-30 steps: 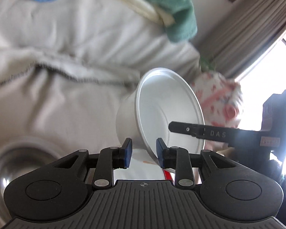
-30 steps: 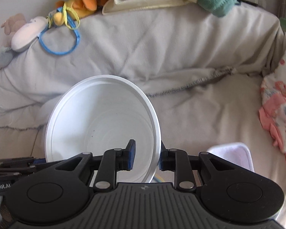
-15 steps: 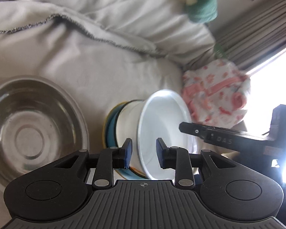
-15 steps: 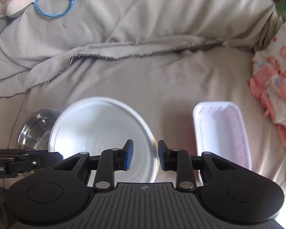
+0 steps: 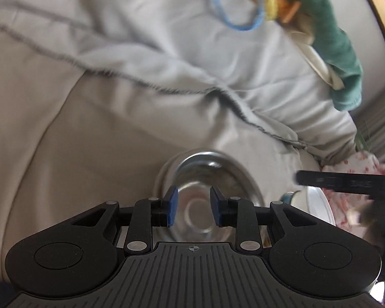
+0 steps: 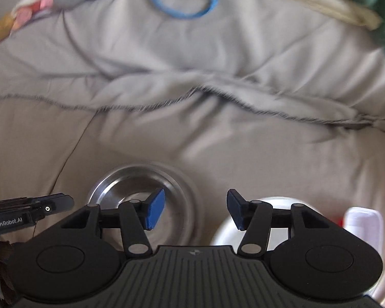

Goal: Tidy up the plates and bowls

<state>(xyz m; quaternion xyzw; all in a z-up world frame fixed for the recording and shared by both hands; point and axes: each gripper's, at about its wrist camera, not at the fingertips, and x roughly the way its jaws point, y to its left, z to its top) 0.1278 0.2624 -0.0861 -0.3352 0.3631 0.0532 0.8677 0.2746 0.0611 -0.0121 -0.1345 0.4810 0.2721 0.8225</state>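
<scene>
Left claw (image 5: 191, 210) narrowly parted, right claw (image 6: 195, 212) spread wide, both empty

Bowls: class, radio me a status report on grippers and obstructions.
Left gripper, right gripper open, empty. Steel bowl ahead; white bowl set down beside. Nothing obstructing.

Each hand-held gripper, the left (image 5: 191, 210) and the right (image 6: 195, 211), is matte black plastic with a ribbed grey-black top plate, two round side discs, silver pivot screws and blue pads (image 6: 155, 209) on its fingers. White lettering (reading "GenRobot.AI") marks the left one's side in the right wrist view.
</scene>
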